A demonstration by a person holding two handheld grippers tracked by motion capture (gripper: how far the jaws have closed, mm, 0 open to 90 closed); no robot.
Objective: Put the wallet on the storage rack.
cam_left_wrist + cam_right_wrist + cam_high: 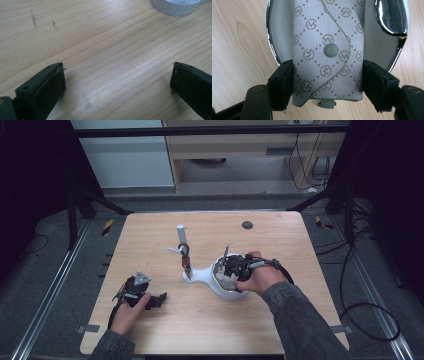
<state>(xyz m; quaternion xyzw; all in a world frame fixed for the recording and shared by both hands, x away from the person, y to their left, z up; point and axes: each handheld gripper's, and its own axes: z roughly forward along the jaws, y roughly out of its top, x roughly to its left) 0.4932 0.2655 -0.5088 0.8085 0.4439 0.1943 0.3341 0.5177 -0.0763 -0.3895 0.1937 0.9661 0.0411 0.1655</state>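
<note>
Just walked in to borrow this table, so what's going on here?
A person works at the light wooden table with a handheld tool in each hand. The right tool is shut on a grey patterned fabric pouch with a snap button, holding it over a round chrome-rimmed mirror on a white stand. The left tool rests low over bare wood, open and holding nothing.

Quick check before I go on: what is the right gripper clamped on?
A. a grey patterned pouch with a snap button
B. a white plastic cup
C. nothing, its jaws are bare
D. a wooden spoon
A: in the right gripper view, the right gripper has both jaws pressed against the sides of the grey patterned pouch, over a chrome-rimmed dish.
</note>
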